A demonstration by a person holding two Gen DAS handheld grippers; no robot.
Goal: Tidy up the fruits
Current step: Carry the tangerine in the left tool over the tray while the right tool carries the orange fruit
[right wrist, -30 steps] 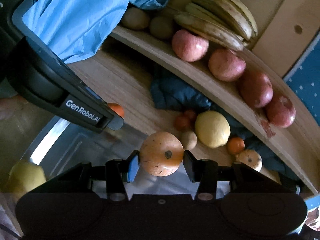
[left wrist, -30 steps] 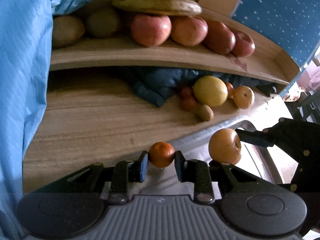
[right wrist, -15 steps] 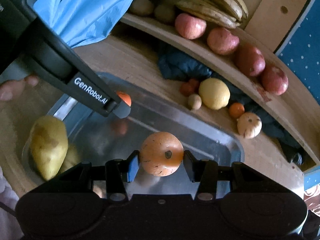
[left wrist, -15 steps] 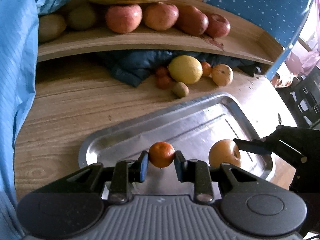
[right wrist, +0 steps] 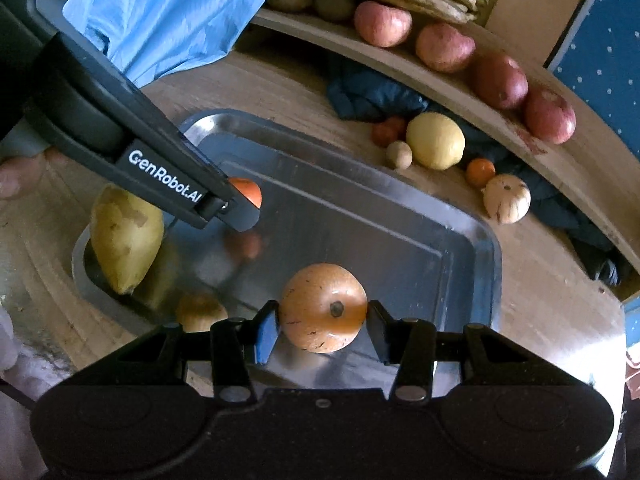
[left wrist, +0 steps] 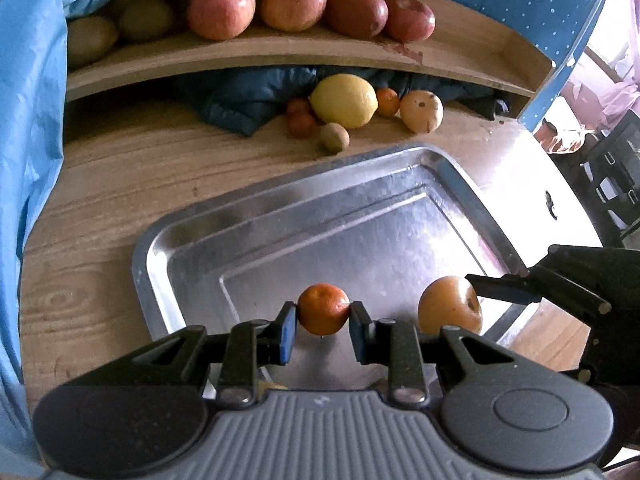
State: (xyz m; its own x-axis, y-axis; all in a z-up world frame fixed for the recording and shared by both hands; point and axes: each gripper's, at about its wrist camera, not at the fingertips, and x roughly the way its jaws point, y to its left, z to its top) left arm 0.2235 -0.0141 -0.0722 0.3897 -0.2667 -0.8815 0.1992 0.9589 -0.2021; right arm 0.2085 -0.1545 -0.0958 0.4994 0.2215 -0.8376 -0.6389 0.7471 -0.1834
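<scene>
Left gripper (left wrist: 323,320) is clamped on a small orange mandarin (left wrist: 323,309), held above the bare floor of the metal tray (left wrist: 280,236). Right gripper (right wrist: 322,326) is clamped on a larger tan-orange round fruit (right wrist: 322,307), stem end facing the camera, also above the tray. Both fruits hang side by side, near each other but apart. At the tray's near-left corner lies a yellow-green mango (right wrist: 126,240), with another small round fruit (right wrist: 201,312) close to it. On the wooden table (left wrist: 120,184) beyond the tray sit a lemon (left wrist: 344,100), a kiwi (left wrist: 334,138) and a pale round fruit (left wrist: 422,111). Red apples (left wrist: 292,4) line the shelf (left wrist: 256,52) above
</scene>
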